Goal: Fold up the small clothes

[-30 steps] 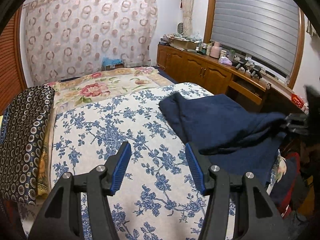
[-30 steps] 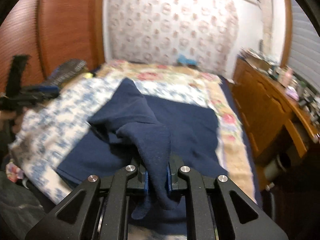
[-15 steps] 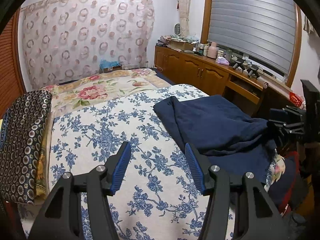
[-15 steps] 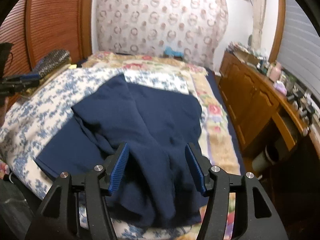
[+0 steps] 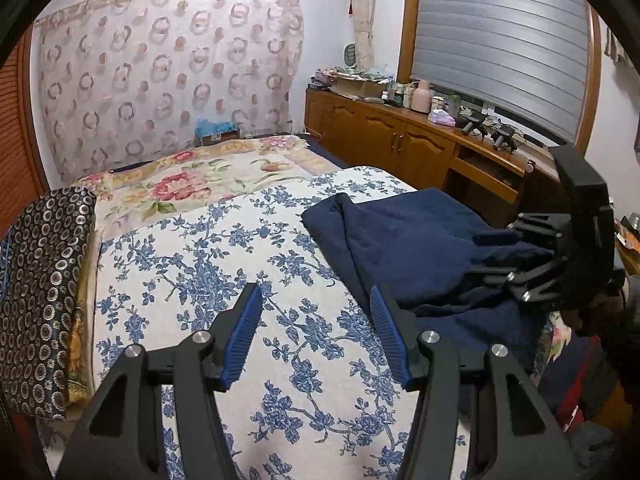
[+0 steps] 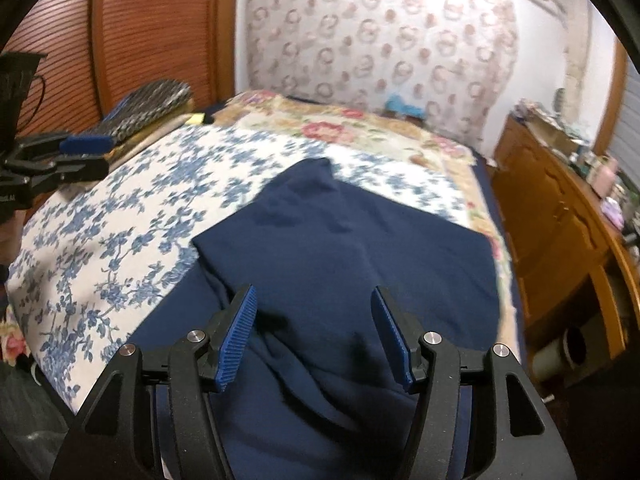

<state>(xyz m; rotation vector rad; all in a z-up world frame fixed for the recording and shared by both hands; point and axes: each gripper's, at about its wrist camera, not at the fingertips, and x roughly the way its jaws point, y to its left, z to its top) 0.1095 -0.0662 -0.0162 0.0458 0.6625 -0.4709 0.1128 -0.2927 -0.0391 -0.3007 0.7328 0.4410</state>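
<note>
A bed fills the room, covered by a white sheet with a blue flower print (image 5: 224, 264); beyond it lies a cream blanket with pink roses (image 5: 192, 180), and a dark fabric patterned with small rings (image 5: 36, 280) is stacked along the bed's far side from the cupboards. A sheer curtain printed with circles (image 5: 168, 72) hangs at the back wall, a low wooden cabinet (image 5: 400, 144) cluttered with bottles and boxes runs under a window with a grey slatted blind (image 5: 500, 32), and a reddish louvred door (image 6: 140, 28) stands on the other side. The left gripper (image 5: 316, 320) hovers over bare sheet, its jaws moderately apart with nothing between them. The right gripper (image 6: 314, 320) has its jaws parted and grips nothing; its ribbed blue pads (image 6: 236, 340) stand clear above the navy garment (image 6: 352, 248). That soft, matte, fleecy cloth lies partly folded on the cabinet side of the bed, one layer doubled over another, its near edge rumpled and draping off the mattress.
</note>
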